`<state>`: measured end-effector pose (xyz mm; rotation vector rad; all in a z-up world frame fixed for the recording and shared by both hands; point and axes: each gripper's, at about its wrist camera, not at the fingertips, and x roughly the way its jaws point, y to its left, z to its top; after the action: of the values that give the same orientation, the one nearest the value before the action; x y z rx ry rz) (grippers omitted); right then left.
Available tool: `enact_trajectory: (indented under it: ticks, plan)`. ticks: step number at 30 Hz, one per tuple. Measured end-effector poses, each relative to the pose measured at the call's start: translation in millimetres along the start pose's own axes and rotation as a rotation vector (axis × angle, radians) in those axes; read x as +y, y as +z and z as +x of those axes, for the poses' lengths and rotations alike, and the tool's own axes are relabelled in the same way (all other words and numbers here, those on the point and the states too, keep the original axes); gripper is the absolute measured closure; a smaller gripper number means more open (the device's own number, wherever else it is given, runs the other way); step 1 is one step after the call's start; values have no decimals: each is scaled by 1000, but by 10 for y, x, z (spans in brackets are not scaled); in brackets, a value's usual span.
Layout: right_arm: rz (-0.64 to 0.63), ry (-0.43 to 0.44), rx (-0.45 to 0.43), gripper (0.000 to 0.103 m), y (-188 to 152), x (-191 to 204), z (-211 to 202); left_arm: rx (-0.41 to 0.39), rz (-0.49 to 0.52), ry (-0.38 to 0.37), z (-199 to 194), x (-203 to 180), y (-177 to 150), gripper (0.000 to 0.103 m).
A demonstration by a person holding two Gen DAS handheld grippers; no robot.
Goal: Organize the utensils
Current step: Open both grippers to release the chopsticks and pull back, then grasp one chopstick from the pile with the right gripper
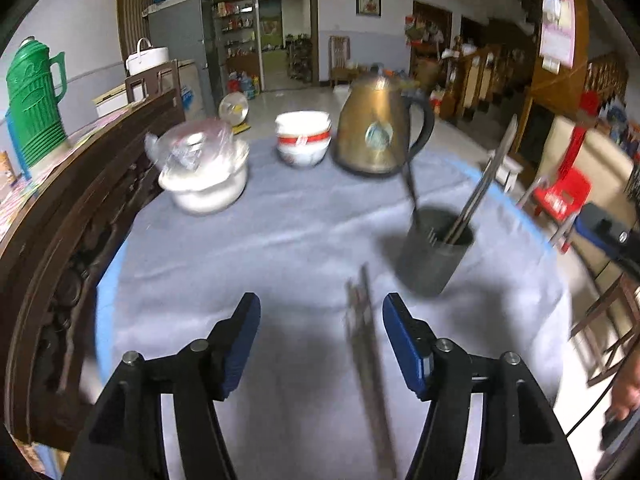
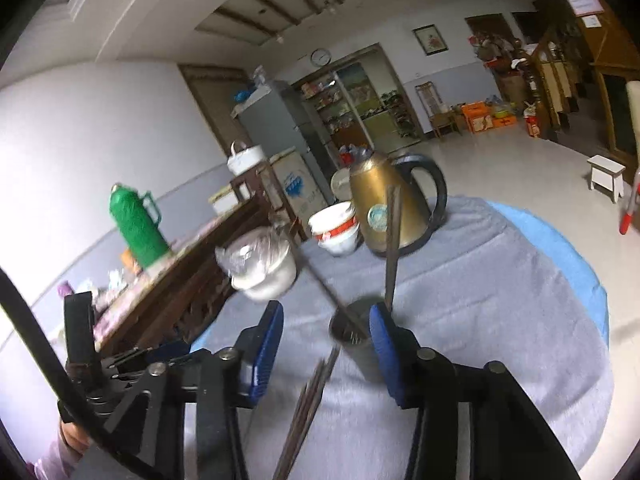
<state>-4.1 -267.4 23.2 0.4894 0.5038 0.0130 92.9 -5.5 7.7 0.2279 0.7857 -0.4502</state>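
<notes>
Both grippers gape wide, holding nothing. Loose chopsticks [image 1: 366, 344] lie on the cloth between the left gripper [image 1: 320, 320] fingers, the holder cup [image 1: 434, 250] just beyond; the right gripper [image 2: 326, 332] hovers nearby. Probably next: closing on the chopsticks.

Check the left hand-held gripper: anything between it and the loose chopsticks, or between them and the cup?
Nothing visible. The chopsticks lie on the cloth between the open fingers of the left hand-held gripper. Only bare cloth separates them from the dark holder cup, which already holds utensils.
</notes>
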Motion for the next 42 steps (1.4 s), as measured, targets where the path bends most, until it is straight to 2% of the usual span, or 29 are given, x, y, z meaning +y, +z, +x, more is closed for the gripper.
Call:
enact_trajectory:
  ticks: [3,7,13,19,23,31,34,42]
  plan:
    - [7,26,74,62,-200,36,109,35,8,31,42,28,-220,39]
    - [-3,7,169,64,-503,87,345,94,5,51,130,82,-425,38]
    - [42,10,319,68,-818,78,735,191,-59,36,351,225,-740,39]
    - [47,7,476,79,-1072,115,1197,241,-98,14,457,291,-858,39]
    - [26,0,551,79,-1205,198,1511,273,-123,-14,506,330,-928,39]
    - [-15,-26,640,81,-1406,338,1865,298,-152,-45,569,379,-974,38]
    - [-25,-30,639,87,-1408,344,1878,302,-159,-49,586,395,-968,38]
    - [-11,-49,637,90,-1375,155,1686,317,-153,-80,660,359,-885,39]
